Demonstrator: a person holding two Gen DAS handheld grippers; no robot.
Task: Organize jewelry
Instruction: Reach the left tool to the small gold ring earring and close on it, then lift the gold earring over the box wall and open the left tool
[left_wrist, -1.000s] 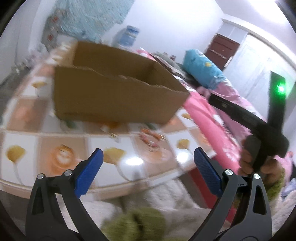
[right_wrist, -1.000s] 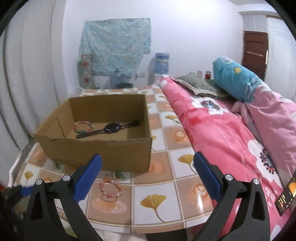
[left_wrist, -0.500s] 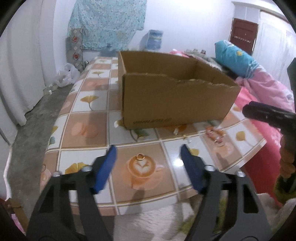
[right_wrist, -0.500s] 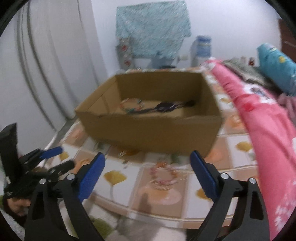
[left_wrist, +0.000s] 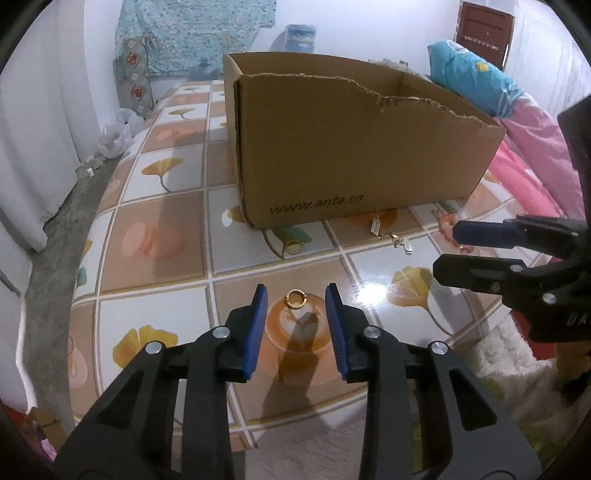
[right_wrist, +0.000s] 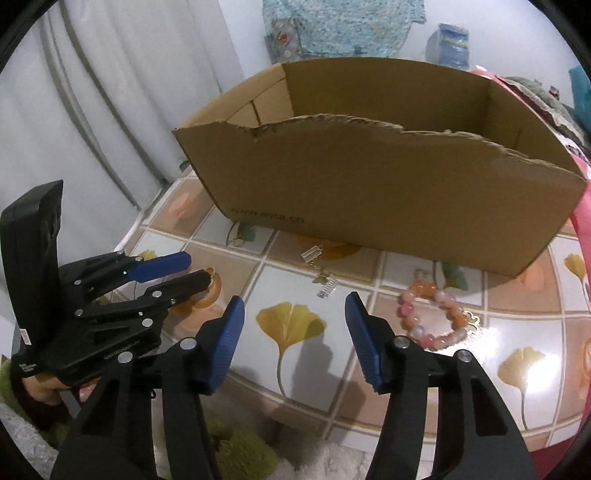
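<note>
Bedroom w/ white walls, curtain at left, pink bedding at right; tiled tabletop (left_wrist: 159, 236) w/ ginkgo-leaf and coffee-cup prints takes up the foreground. Cardboard box (left_wrist: 354, 147) sits on it, torn top edge, web address printed on the near wall; contents can't be seen from either wrist view.

Left gripper (left_wrist: 294, 302) points down at the table, jaws just been closing, now a narrow gap. Small gold ring (left_wrist: 296, 298) lies flat on a coffee-cup tile right between the blue pads (left_wrist: 258, 325); pads not touching it, nothing pinched. Second gold ring (left_wrist: 294, 246) lies nearer the box, by a green leaf print. Two silver-and-gold earrings (left_wrist: 391, 236) lie just in front of the box wall.

Right gripper (right_wrist: 293, 306) is over the near table edge, jaws also just been closing, approx. half spread, nothing between them but a yellow leaf tile. Pink/orange bead bracelet (right_wrist: 436, 314) lies on the table just right of its right pad, not touched. Earrings show ahead of it, near the box.

Both grippers close together, left one's tips visible at left of the right wrist view. Green fuzzy fabric (right_wrist: 240, 454) below the table edge.
</note>
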